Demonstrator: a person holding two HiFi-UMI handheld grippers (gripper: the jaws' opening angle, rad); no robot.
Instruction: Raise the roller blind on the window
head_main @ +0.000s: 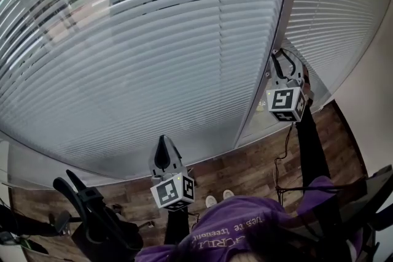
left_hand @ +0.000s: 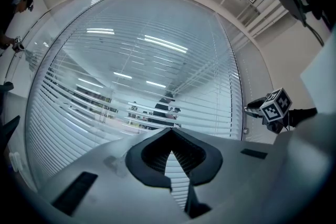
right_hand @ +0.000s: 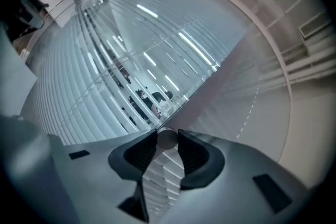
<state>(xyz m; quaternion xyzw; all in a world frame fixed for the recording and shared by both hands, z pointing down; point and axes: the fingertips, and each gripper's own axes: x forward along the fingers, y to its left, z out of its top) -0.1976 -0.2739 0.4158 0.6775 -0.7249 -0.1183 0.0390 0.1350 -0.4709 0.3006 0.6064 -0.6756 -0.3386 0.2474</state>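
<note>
- Head view: slatted blind (head_main: 141, 52) lowered over the window; left gripper (head_main: 163, 140) low before it; right gripper (head_main: 286, 61) higher, at the frame post (head_main: 270, 46).
- Left gripper view: fingers (left_hand: 152, 156) together at the tips, nothing between.
- Right gripper view: fingers (right_hand: 134, 155) clamped on a pale round rod (right_hand: 167, 139) beside the blind.

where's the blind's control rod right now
The control rod sits between the right gripper's jaws, by the post between the two blinds, at the head view's right.

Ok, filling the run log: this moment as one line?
blind: lowered | left gripper: shut, empty, facing blind | right gripper: shut on round wand beside window frame
</note>
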